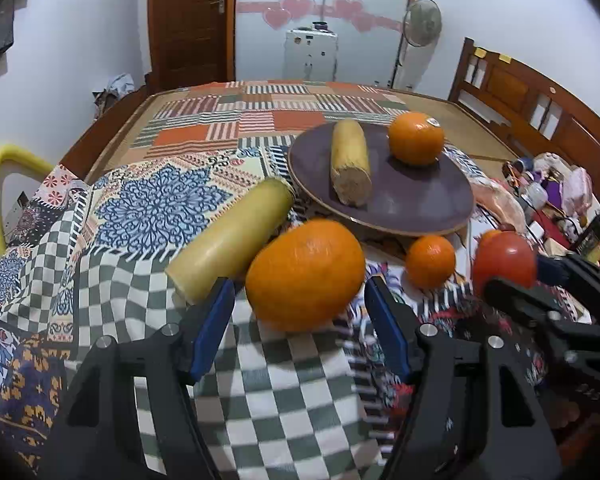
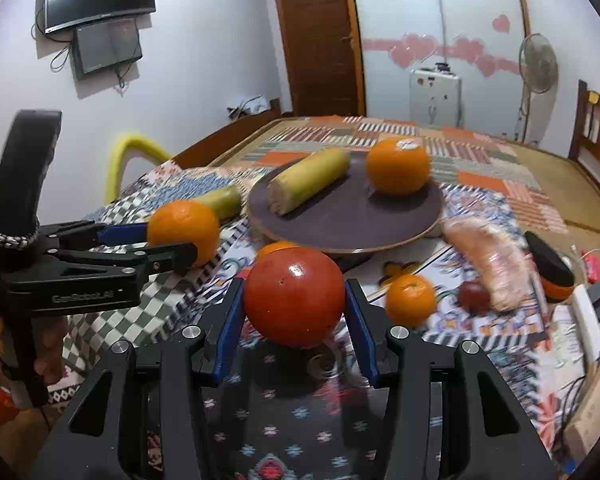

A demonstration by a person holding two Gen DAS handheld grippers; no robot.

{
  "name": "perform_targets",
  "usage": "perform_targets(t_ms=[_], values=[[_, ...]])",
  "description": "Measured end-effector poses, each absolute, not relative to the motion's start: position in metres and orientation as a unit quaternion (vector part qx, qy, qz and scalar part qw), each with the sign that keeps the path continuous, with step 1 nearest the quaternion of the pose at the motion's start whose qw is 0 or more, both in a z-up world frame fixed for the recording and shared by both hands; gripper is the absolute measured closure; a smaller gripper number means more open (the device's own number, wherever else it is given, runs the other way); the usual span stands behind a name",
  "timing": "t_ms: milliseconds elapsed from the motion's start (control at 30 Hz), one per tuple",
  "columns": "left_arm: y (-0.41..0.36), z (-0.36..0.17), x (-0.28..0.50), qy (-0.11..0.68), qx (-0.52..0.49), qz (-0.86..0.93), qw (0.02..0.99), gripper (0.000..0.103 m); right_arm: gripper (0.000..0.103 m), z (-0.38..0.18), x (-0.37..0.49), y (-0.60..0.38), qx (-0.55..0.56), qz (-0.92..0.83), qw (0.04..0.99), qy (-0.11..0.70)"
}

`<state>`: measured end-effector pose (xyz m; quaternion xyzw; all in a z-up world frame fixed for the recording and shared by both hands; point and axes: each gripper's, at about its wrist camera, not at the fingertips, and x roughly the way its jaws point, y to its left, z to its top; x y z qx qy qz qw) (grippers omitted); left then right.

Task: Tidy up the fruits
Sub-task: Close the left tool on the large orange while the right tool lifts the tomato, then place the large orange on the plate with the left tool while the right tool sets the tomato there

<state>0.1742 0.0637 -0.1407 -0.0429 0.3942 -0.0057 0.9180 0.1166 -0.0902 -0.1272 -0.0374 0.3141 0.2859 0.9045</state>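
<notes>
A dark round plate (image 1: pixel 404 204) (image 2: pixel 340 216) holds a yellow cut stalk (image 1: pixel 350 162) (image 2: pixel 306 186) and an orange (image 1: pixel 416 139) (image 2: pixel 398 166). My left gripper (image 1: pixel 300 292) (image 2: pixel 180 246) stands open around a large orange (image 1: pixel 305 274) (image 2: pixel 183 230) on the cloth; its pads do not visibly press it. My right gripper (image 2: pixel 294 300) (image 1: pixel 512 276) is shut on a red tomato (image 2: pixel 294 296) (image 1: pixel 504 260). A second yellow stalk (image 1: pixel 230 240) (image 2: pixel 220 202) lies left of the plate. A small orange (image 1: pixel 430 260) (image 2: pixel 410 300) lies in front of the plate.
Patterned cloths (image 1: pixel 260 380) cover the table. A pink wrapped item (image 2: pixel 488 260), a small red fruit (image 2: pixel 474 296), a dark object (image 2: pixel 550 266) and clutter (image 1: pixel 556 192) lie at the right. A yellow chair (image 1: pixel 4 184) stands left. Another orange (image 2: pixel 278 246) peeks behind the tomato.
</notes>
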Motion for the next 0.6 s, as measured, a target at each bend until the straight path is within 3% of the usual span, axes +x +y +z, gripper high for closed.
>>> perform_targets(t_ms=[600], values=[[0.057,-0.143,0.185,0.393,-0.047,-0.01,0.918,0.041,0.058,-0.117,0.133,-0.115,-0.027,0.256,0.918,0.301]])
